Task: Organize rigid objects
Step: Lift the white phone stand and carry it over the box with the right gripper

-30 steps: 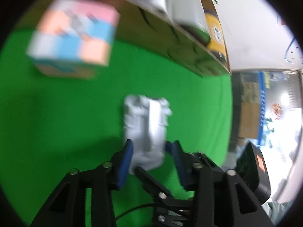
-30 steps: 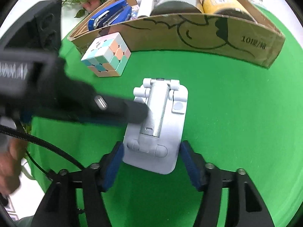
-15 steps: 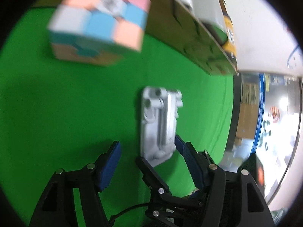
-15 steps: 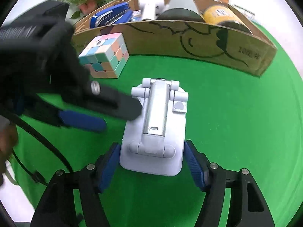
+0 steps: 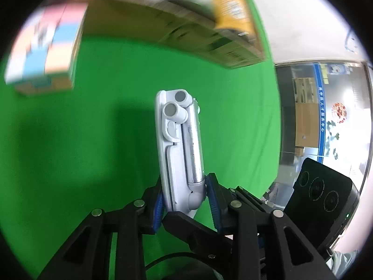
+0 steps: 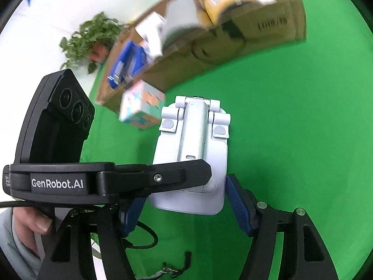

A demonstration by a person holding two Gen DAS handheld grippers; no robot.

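Note:
A white folding phone stand [image 6: 193, 154] hangs above the green cloth, held by both grippers. My right gripper [image 6: 184, 210] has its blue pads on the two long sides of the stand's base. The left gripper [image 5: 186, 200] sees the stand [image 5: 179, 149] edge-on, and its jaws are closing across the stand's thin hinge end, both pads touching it. One black left finger [image 6: 174, 175] crosses in front of the stand in the right wrist view. A pastel puzzle cube [image 6: 142, 107] sits on the cloth beyond, near the cardboard box [image 6: 209, 46].
The cardboard box [image 5: 163, 21] holds a yellow can [image 5: 230, 7], a white roll, a white box and a blue stapler [image 6: 126, 67]. A potted plant [image 6: 88, 35] stands behind it. A person's hand [image 6: 35, 224] grips the left handle. Green cloth [image 6: 291, 128] lies bare on the right.
The stand has left the cloth and turned on edge toward the left camera. The left jaws widened, then closed across its hinge end. The right gripper rolled, tilting the box in its view.

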